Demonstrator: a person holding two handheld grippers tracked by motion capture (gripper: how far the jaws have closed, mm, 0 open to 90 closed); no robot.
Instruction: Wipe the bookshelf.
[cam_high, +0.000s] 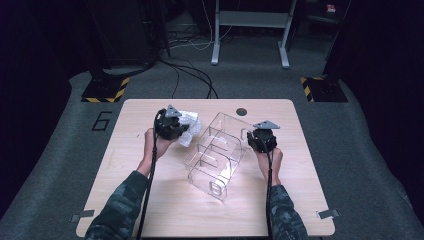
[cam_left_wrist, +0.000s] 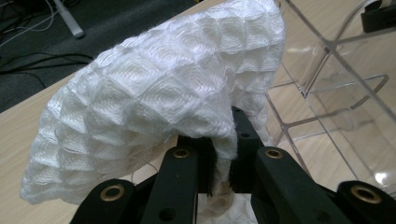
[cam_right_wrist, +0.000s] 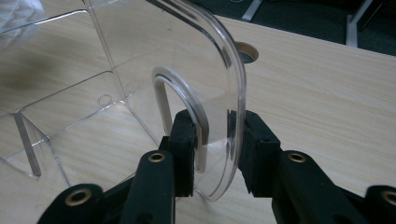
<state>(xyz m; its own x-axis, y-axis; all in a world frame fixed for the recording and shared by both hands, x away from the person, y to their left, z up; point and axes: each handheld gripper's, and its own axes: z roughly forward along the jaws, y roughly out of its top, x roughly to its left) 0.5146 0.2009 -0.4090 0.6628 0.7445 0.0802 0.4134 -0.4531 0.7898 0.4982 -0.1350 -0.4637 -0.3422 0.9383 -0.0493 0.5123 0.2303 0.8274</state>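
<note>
Left tongs (cam_left_wrist: 219, 154) are clamped on the white cloth (cam_left_wrist: 154, 102), upper left of the table (cam_high: 150, 200). Right tongs (cam_right_wrist: 215, 154) straddle the clear organizer (cam_right_wrist: 224, 93) wall mid-frame, not quite pinching it.

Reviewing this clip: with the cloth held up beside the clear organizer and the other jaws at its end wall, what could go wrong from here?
The right gripper straddles only the thin curved end wall of the clear organizer; it could slip or tip. The left gripper pinches just a fold of the white cloth, so the bulky rest may catch on a divider instead of dropping in.

left tongs (cam_left_wrist: 219, 154) – clamped tight | right tongs (cam_right_wrist: 217, 149) – jaws narrowly apart, forearms both extended
</note>
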